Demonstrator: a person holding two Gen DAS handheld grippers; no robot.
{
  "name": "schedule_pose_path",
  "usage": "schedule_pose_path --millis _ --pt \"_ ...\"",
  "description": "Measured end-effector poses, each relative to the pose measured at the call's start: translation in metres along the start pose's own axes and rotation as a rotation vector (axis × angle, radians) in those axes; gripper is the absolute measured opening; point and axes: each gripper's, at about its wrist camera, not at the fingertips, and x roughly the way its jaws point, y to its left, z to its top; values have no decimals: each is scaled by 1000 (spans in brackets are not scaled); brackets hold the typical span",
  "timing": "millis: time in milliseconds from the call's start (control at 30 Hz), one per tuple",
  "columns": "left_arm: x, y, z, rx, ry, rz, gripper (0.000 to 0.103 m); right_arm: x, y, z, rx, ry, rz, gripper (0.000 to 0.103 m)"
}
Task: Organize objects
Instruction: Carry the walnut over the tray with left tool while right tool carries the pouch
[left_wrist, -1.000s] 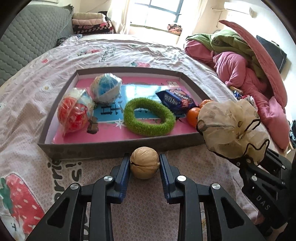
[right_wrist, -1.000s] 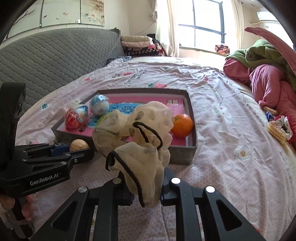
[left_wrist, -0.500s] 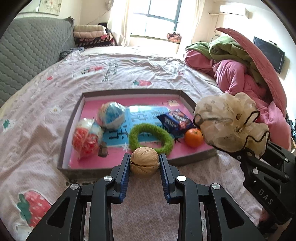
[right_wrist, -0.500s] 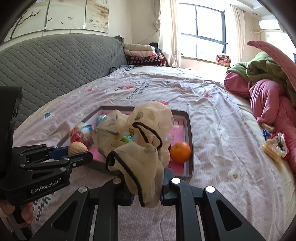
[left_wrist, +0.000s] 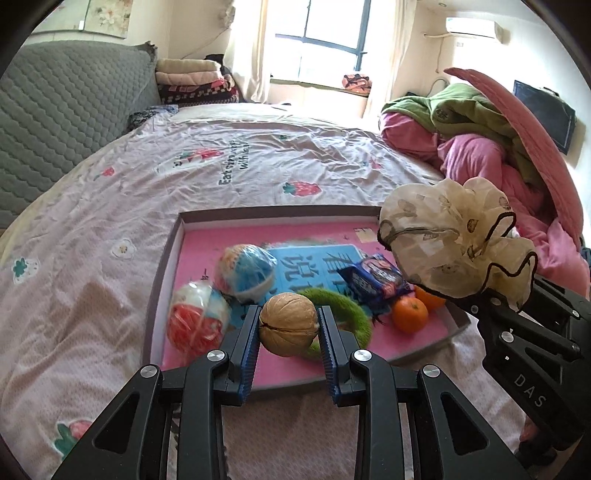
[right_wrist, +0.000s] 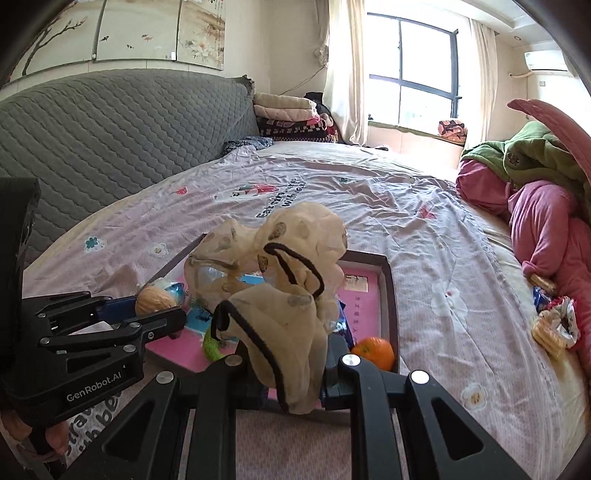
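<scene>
Both your grippers have risen, now above the tray (left_wrist: 162, 280). Left gripper (left_wrist: 288, 328): part-open, clamped on walnut (left_wrist: 289, 324). Right gripper (right_wrist: 291, 363): fully closed, pinching cream scrunchie (right_wrist: 273, 280).

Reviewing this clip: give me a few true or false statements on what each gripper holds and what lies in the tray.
1. The left gripper is shut on a walnut. True.
2. The right gripper holds an orange. False: it grips a cream fabric scrunchie; an orange lies in the tray.
3. A green fuzzy ring lies in the tray. True.
4. The tray has a blue floor throughout. False: mostly pink with a blue panel.
5. A blue snack packet lies on the bedspread outside the tray. False: it is inside.
</scene>
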Motion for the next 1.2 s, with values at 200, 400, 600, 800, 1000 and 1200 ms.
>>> schedule_pose_path --millis 200,400,600,800,1000,1200 --pt "11 11 9 -18 1 12 31 13 2 7 -7 4 5 19" --pt "19 16 18 -22 -5 18 31 23 2 14 -12 3 4 19" --pt "31 17 19 -19 1 22 31 36 5 12 -23 22 6 19" --pt "38 13 12 -1 3 16 31 48 1 5 -17 51 1 19" --pt "48 9 5 6 25 6 31 60 2 -8 -21 93 1 19" --pt "56 4 -1 19 42 0 31 71 3 -18 -36 133 -19 19"
